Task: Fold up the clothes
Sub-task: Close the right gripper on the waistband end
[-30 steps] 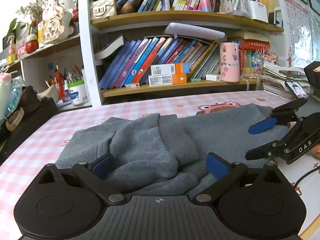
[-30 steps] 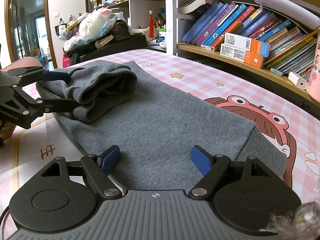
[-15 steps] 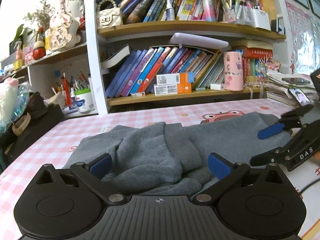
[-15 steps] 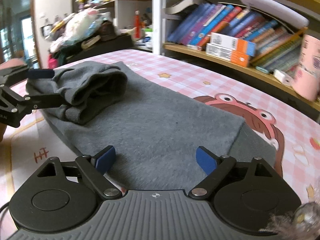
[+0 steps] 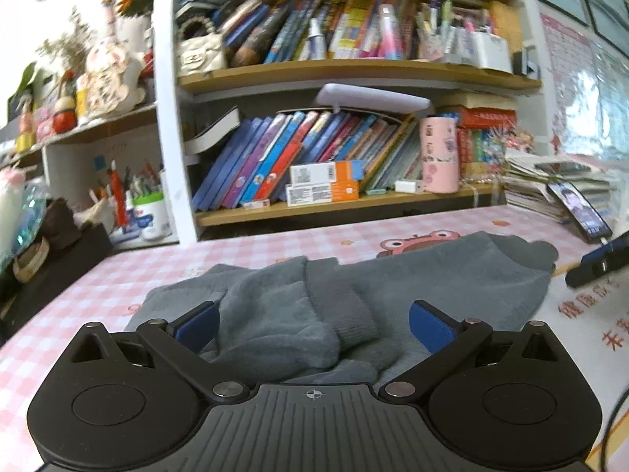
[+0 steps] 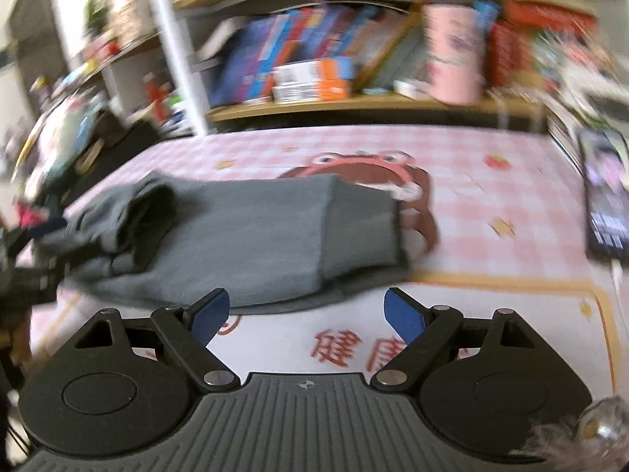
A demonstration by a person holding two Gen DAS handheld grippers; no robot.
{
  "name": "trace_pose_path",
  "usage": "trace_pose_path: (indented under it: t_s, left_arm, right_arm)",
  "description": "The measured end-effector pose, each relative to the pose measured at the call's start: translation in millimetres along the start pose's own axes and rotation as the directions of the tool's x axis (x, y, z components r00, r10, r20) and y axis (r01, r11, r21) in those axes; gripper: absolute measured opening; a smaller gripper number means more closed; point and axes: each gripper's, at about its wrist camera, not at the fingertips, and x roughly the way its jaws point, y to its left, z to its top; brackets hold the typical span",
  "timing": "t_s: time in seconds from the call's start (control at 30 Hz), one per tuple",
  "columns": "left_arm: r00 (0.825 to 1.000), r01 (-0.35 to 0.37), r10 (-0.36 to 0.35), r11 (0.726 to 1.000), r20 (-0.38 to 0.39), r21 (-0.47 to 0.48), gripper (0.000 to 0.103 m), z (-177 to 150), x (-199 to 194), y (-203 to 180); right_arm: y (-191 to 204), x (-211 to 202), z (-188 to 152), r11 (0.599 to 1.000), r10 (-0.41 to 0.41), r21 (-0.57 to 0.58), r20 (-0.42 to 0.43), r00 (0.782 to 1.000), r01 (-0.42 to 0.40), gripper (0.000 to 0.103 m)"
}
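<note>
A grey sweater (image 5: 412, 279) lies folded on the pink checked tablecloth (image 5: 275, 240), with a bunched sleeve and ribbed cuff (image 5: 346, 306) on its near left part. My left gripper (image 5: 312, 324) is open and empty, its blue pads on either side of the bunched sleeve just above it. In the blurred right wrist view the sweater (image 6: 251, 232) lies ahead of my right gripper (image 6: 304, 312), which is open, empty and clear of the cloth. The right gripper also shows at the right edge of the left wrist view (image 5: 601, 259).
A bookshelf (image 5: 334, 204) full of books stands behind the table. A phone (image 5: 582, 212) leans at the far right beside stacked papers. A dark bag (image 5: 51, 259) and clutter sit at the left. A pink cup (image 5: 438, 153) stands on the lower shelf.
Both grippers have pulled back and risen from the sweater. The right gripper has swung away to the right, so its view turned and blurred. Both stay open.
</note>
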Motion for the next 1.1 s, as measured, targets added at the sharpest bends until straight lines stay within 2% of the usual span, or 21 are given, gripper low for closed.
trace_pose_path:
  t_s: [0.17,0.4,0.57,0.7,0.87,0.93,1.0,1.1]
  left_arm:
    - [1.000,0.004,-0.005,0.999,0.029,0.043,0.103,-0.6,-4.1,-7.5]
    - [0.999,0.010,-0.011,1.000,0.045,0.018,0.103,-1.0,-6.9,-4.0]
    - [0.998,0.021,-0.022,1.000,0.054,0.011,0.103,-1.2,-8.2,-2.3]
    - [0.998,0.028,-0.029,0.999,0.062,0.016,0.103,-1.3,-9.3,-2.9]
    - [0.997,0.036,-0.037,0.999,0.072,0.012,0.103,-1.6,-11.0,-2.2]
    - [0.997,0.036,-0.036,0.999,0.074,0.005,0.103,-1.7,-11.1,-1.1]
    - [0.996,0.036,-0.036,0.999,0.076,-0.001,0.103,-1.8,-11.3,-0.2]
    - [0.996,0.034,-0.034,0.999,0.078,0.001,0.103,-2.1,-11.6,-0.9]
  right_arm:
    - [-10.2,5.9,1.7,0.991,-0.006,0.135,-0.031,0.999,0.011,0.085]
    - [-17.2,32.4,9.4,0.950,0.060,0.310,-0.071,0.996,-0.035,0.078]
    - [-17.5,43.2,14.2,0.936,0.020,0.351,-0.052,0.998,-0.001,0.063]
    - [-19.4,50.6,17.4,0.928,-0.011,0.373,-0.031,0.999,0.022,0.062]
    - [-10.0,57.3,21.1,0.943,-0.039,0.331,-0.021,0.999,0.043,0.058]
    - [-5.3,57.2,21.4,0.952,-0.050,0.302,-0.005,0.999,0.049,0.049]
    - [-0.9,55.7,21.9,0.962,-0.062,0.269,0.017,0.998,0.055,0.026]
    - [9.6,41.4,25.6,0.977,-0.037,0.211,0.128,0.991,0.009,0.021]
